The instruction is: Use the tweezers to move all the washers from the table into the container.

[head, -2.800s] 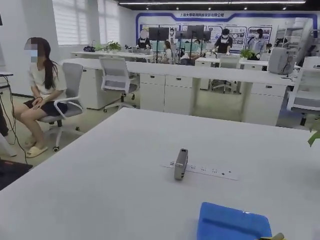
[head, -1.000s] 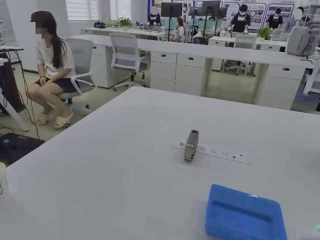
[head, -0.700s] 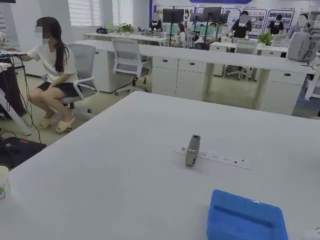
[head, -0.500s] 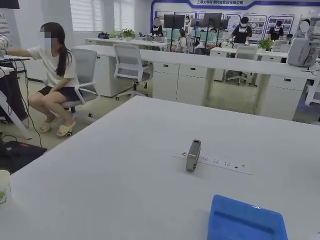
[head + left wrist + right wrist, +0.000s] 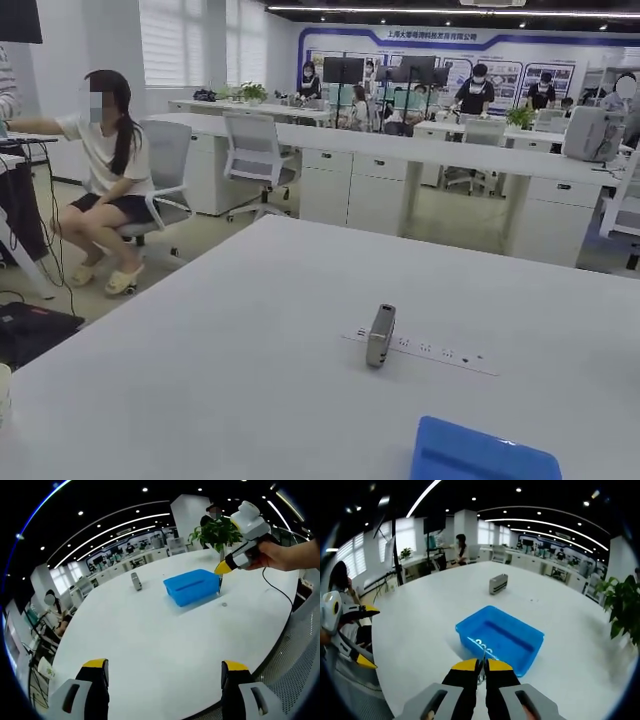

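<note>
On our white table, the blue container sits mid-frame in the right gripper view. Our left gripper gapes wide at the bottom of its view. Our right gripper pinches the tweezers, tips over pale washers just inside the container's near rim.

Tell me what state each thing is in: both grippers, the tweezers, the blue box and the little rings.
Left gripper: fingers wide open, empty.
Right gripper: fingers shut on the tweezers.
Tweezers: held, tips down by the blue container.
Blue container: upright, open-topped.
Washers: a few lying inside, by the near wall.
Small ring: probably a washer, loose on the table beside the container.
</note>
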{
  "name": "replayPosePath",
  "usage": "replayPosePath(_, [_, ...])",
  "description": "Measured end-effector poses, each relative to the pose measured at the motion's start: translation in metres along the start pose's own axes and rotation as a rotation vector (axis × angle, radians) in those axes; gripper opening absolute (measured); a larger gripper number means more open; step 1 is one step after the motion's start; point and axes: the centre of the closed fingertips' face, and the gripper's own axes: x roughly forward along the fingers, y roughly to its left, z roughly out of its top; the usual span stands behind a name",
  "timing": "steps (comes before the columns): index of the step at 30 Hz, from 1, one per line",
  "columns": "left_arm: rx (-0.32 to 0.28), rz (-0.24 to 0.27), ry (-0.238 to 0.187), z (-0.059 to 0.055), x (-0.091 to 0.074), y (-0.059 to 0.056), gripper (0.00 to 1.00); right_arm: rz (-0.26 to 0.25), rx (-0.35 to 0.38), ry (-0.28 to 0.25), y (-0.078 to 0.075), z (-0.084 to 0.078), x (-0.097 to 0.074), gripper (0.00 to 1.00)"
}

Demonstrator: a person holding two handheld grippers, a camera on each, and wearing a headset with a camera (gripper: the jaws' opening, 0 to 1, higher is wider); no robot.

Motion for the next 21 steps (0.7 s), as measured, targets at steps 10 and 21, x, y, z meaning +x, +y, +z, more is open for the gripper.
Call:
replayPosePath(10, [0.001,0.004,-0.005,0.001,0.0,0.001,0.96,-0.009,-0.008,-0.038,-0.001,0.017,-0.007,0.01])
replayPosePath(21, [0.003,0.004,0.0,0.0,-0.001,0.0,0.96,-0.009,-0.009,-0.063,0.0,0.028,-0.009,0.01])
